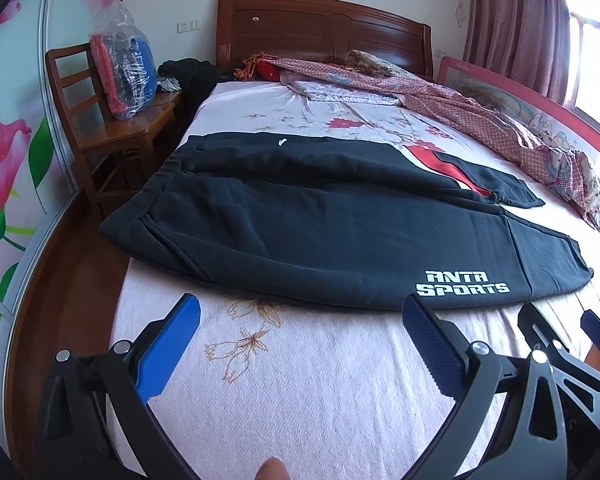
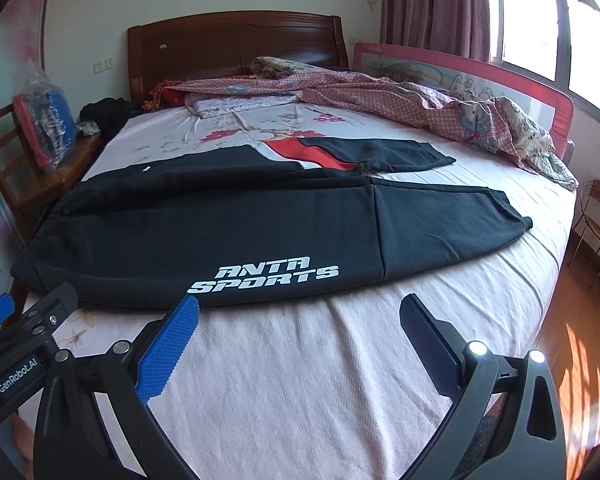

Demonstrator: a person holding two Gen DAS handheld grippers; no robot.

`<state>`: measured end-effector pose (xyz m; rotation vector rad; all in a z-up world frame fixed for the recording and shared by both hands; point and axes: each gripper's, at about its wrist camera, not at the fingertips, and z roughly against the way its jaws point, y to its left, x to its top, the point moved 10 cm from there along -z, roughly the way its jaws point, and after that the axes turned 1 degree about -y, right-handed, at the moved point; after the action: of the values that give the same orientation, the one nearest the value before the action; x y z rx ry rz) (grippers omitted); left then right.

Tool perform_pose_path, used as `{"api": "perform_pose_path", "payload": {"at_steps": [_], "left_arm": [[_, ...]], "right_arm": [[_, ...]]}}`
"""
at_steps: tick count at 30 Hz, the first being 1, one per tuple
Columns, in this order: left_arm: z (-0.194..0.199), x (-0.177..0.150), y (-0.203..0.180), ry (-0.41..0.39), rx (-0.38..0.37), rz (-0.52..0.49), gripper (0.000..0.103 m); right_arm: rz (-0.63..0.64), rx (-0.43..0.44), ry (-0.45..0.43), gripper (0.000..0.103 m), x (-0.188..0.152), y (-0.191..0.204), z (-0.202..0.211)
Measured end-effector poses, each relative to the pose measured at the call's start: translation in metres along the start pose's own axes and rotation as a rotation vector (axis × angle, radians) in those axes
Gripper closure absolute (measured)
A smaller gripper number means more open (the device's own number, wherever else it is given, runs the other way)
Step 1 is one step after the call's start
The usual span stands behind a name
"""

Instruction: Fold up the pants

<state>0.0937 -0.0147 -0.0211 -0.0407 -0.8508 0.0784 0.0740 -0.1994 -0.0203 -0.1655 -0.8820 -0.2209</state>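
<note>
Black pants point(image 1: 300, 224) with a white ANTA SPORTS print lie spread flat across the bed, waistband at the left, both legs running right; the far leg has a red and white stripe. They also show in the right wrist view point(image 2: 260, 224). My left gripper point(image 1: 300, 312) is open and empty, just short of the near leg's edge. My right gripper point(image 2: 300, 312) is open and empty, also just short of the near leg, and shows at the left view's right edge point(image 1: 560, 336).
The bed has a pink sheet point(image 2: 300, 380). A crumpled patterned quilt point(image 2: 420, 100) lies along the far right side by a red bed rail point(image 2: 520, 80). A wooden chair point(image 1: 100, 120) with a plastic-wrapped bundle stands left of the bed. Wooden headboard point(image 1: 320, 32) at the far end.
</note>
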Motion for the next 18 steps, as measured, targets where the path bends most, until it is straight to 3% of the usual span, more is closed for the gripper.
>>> {"api": "perform_pose_path", "payload": {"at_steps": [18], "left_arm": [[-0.0023,-0.0015,0.0041,0.009,0.014,0.005,0.002]], "right_arm": [[-0.002,0.002,-0.002,0.003,-0.0001,-0.0015,0.0000]]}}
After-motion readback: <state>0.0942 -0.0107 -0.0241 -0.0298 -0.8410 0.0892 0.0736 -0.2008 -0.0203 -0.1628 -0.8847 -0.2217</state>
